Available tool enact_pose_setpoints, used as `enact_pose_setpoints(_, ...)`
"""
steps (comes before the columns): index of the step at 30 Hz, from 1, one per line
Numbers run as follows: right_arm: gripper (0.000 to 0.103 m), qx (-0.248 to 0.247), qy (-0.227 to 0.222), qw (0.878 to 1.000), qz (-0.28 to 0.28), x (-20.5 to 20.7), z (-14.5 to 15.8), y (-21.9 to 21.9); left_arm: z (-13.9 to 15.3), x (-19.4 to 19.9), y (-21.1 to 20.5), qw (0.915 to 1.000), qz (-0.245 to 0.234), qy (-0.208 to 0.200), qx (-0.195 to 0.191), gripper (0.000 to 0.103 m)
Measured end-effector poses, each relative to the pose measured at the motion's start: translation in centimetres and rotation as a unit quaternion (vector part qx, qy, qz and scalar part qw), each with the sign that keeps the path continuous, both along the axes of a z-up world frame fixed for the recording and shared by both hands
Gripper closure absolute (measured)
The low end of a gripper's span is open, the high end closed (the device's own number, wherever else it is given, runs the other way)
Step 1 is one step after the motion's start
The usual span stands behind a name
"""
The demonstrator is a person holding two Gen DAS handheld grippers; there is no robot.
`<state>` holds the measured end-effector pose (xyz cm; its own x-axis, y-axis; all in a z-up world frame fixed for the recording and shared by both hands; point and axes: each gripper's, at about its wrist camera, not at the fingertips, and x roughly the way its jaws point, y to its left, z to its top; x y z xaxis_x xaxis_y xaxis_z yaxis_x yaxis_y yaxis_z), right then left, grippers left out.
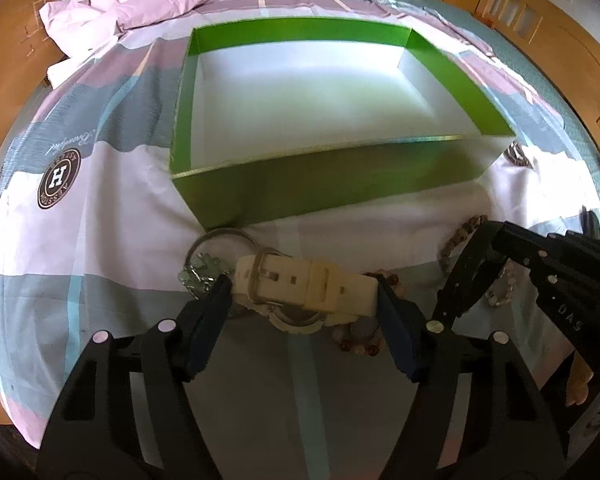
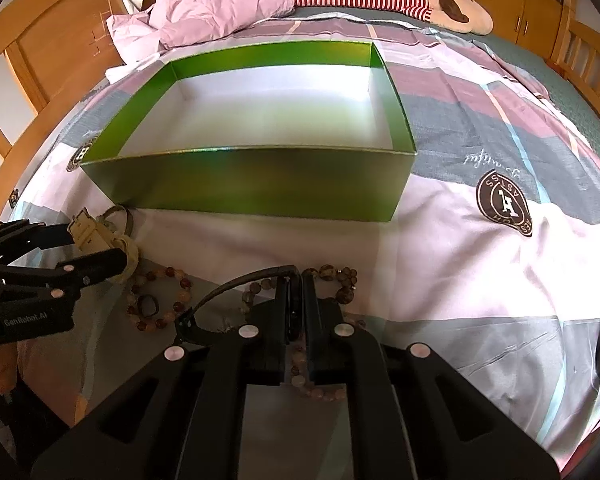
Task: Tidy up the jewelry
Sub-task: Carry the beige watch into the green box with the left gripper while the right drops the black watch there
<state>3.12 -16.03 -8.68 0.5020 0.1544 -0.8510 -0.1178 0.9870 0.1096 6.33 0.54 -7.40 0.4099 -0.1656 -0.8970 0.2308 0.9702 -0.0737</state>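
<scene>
1. Left wrist view: the left hand-held gripper is clamping a cream watch lying on the bed, just before the green box; a round badge is showing "H".
2. Right wrist view: the right hand-held gripper, jaws together, is pinching a dark band among bead bracelets; "GenRobot.AI" is showing on the left one.

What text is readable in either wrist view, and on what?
"GenRobot.AI": left gripper body, right wrist view.
"DAS": right gripper body, left wrist view; rest cut off.
"H": round badge on the bedsheet; ring lettering too blurred to read.
Cursive word above the badge: upside down, unreadable.
Green box, watch: no text.
</scene>
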Motion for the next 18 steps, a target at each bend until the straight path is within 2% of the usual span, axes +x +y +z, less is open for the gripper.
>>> enact_pose_setpoints(6,0.095,0.026,-0.029,0.999,-0.001,-0.5,2.5,-0.5,3.4,-0.8,0.6,0.9991,0.001,-0.029,-0.032,0.033)
enact_pose_setpoints(10,0.095,0.039,-0.080,0.996,-0.001,0.4,6.4,-0.6,6.9,-0.1,0.6,0.9965,-0.004,-0.062,-0.056,0.033)
enact_pose_setpoints(14,0.095,0.025,-0.130,0.991,0.007,3.2,9.5,-0.1,8.8,2.7,-0.3,0.9958,-0.001,-0.084,-0.037,0.033)
enact_pose_setpoints(18,0.095,0.010,-0.149,0.989,-0.002,7.5,9.1,-0.1,7.9,6.6,-0.6,0.9965,0.015,-0.076,-0.031,0.033)
